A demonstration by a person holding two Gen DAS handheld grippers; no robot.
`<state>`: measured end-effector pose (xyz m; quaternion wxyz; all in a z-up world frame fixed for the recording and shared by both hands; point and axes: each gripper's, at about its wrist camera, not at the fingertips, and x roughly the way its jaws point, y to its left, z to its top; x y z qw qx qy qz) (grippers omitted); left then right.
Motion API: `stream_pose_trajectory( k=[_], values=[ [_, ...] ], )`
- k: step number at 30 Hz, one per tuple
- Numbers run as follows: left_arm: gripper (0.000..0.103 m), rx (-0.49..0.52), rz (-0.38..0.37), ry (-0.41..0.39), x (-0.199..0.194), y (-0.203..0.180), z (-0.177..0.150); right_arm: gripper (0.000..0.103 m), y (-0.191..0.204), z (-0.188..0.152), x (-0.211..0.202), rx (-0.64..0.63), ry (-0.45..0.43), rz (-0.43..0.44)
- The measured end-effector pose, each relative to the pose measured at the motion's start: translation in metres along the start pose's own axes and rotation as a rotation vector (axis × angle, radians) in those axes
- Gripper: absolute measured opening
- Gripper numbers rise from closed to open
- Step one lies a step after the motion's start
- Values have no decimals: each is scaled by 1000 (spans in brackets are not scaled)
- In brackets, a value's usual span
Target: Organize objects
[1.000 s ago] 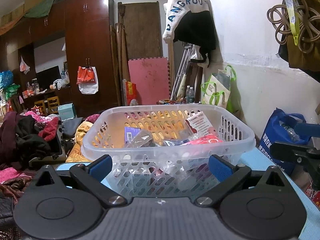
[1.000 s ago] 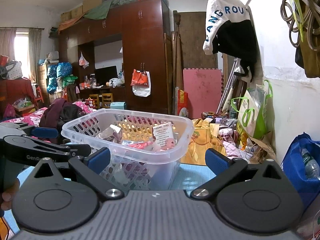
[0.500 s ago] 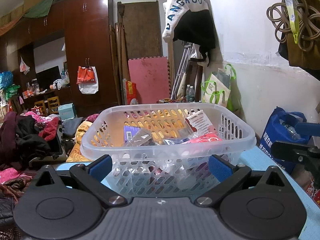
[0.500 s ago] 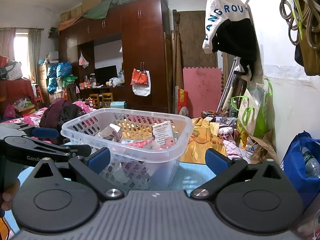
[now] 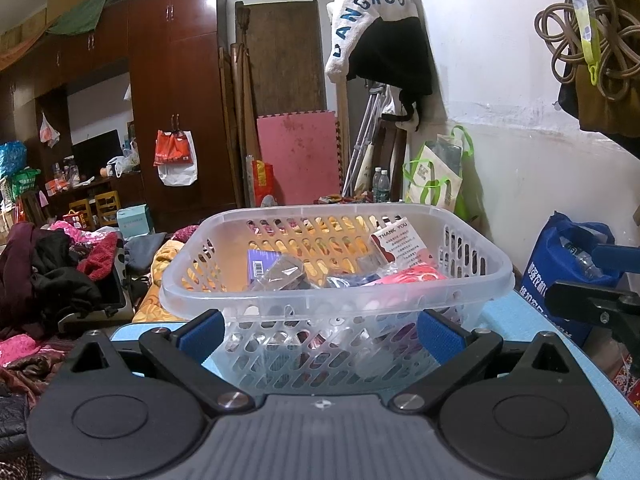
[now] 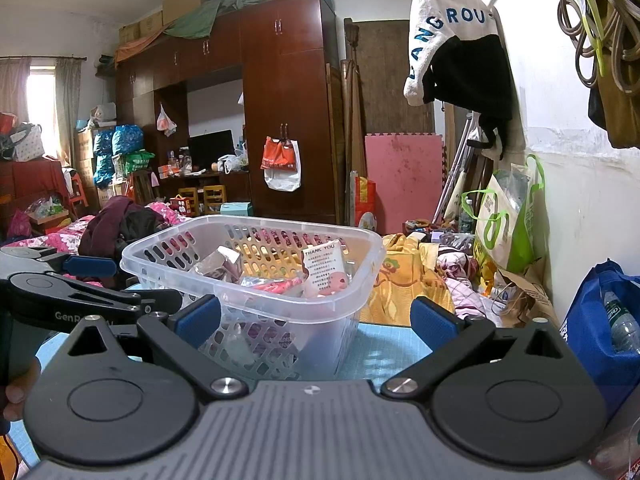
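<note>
The clear plastic basket (image 5: 336,280) sat on the blue counter (image 6: 384,340) directly ahead of my left tongs (image 5: 320,330), its near wall framed between their blue pads. It already held small things: a "thank you" card (image 5: 396,240) leaning toward the far right, a purple box (image 5: 260,264) and a clear wrapped packet (image 5: 284,274) to the left, something pink (image 5: 408,276) on the right.

My worry was the basket itself. It looked light, and I judged that a forward nudge from either tool could slide it toward the far edge of the counter, where it might tip onto the clutter beyond. The two tools also sat near each other, so a careless sweep could knock them together.

Both pairs were spread wide and gripping nothing. My left tongs pointed level and square at the basket's near side. My right tongs (image 6: 316,318) sat to the basket's right, angled so that its near corner fell just inside their left pad and bare counter lay before the right one. A hand (image 6: 16,392) showed at the lower left of the right view, under the other tool.
</note>
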<state>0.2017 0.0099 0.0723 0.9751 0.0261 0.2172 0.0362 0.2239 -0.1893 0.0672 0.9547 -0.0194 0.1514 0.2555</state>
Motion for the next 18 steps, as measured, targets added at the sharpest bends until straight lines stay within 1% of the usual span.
stream_pose_trajectory(
  k=[18],
  values=[
    [103,18,25,-21,0,-5,4,103,0,-6,2,3,8,0]
  ],
)
